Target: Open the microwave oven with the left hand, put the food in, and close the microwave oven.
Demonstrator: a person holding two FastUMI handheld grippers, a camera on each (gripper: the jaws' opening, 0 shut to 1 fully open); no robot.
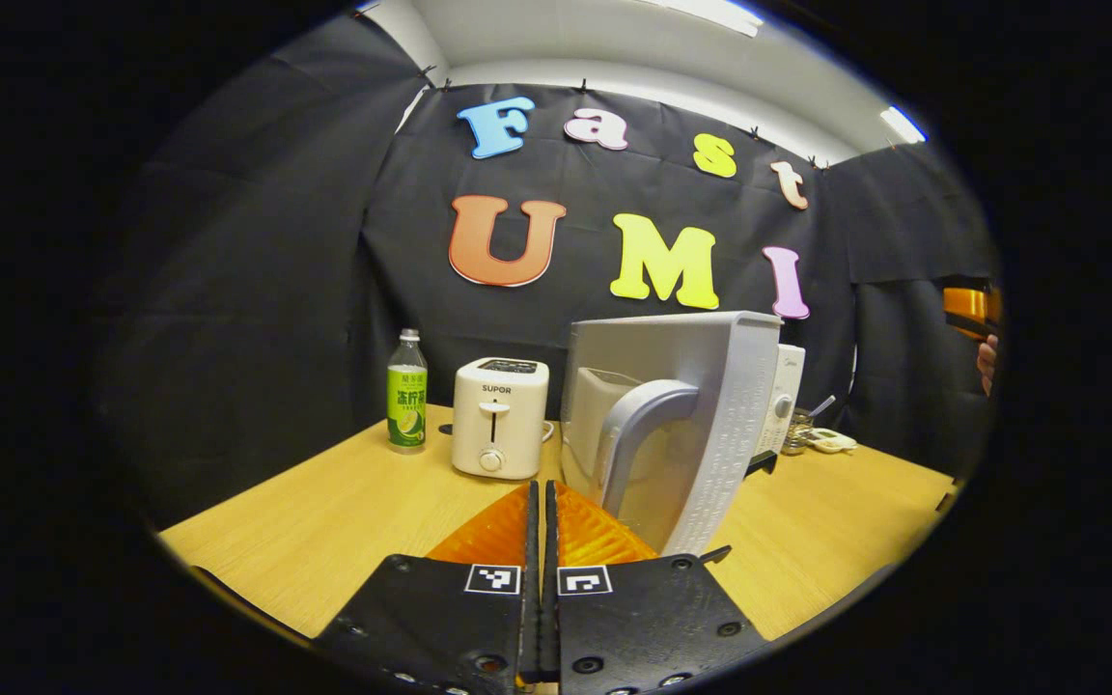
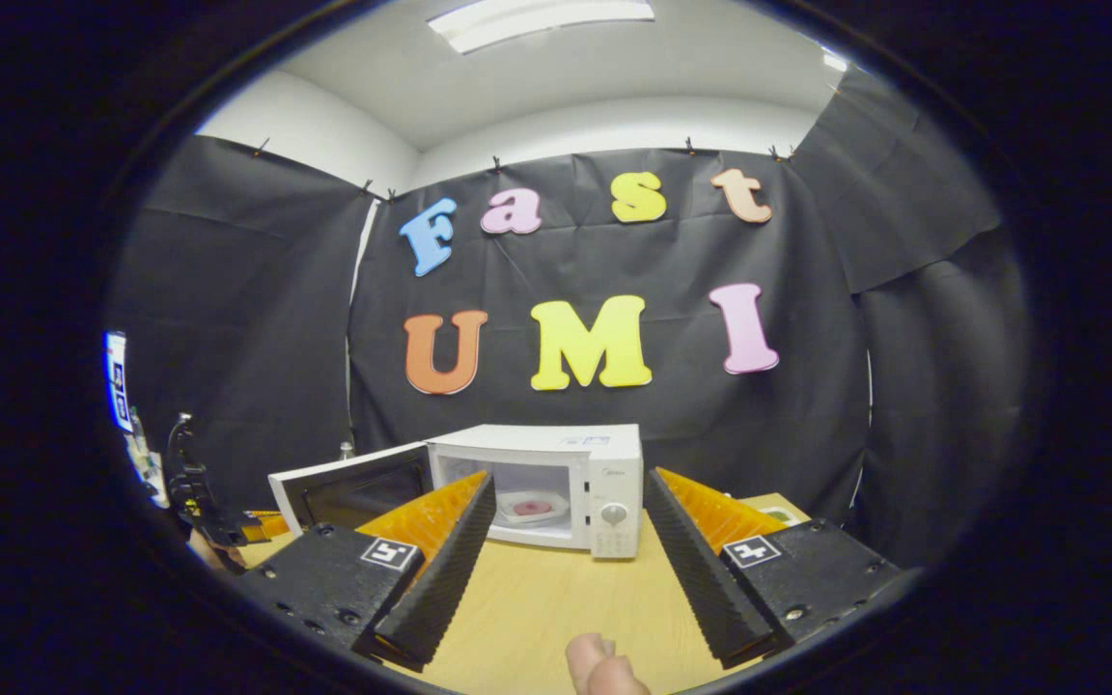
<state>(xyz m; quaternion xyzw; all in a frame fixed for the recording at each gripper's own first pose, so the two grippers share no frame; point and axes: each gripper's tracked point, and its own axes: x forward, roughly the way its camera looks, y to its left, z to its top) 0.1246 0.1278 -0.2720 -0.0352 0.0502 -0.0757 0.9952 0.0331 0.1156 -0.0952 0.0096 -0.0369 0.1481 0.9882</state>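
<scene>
Left gripper view, from left to right: a green-labelled bottle stands near the back left edge of the wooden surface, just left of a pale toaster, with a wide bare stretch of wood in front of both. The left claw sits at the bottom with its fingers pressed together, nothing between them, pointing at the swung-open microwave door; the door's outer face and curved handle stand close ahead and slightly right of the fingertips, apart from them. Behind the door's edge the microwave control side shows, and past it some small items lie near the right rear of the surface. At the far right edge a hand appears. Right gripper view: at the far left the other claw is seen low beside the open door, though I cannot tell its spread from here. The right claw stands wide apart and holds nothing, with bare wood between its fingers and a fingertip at the bottom edge. The food, a pinkish piece on a plate, lies inside the open oven cavity, straight ahead of and well apart from the right claw.
</scene>
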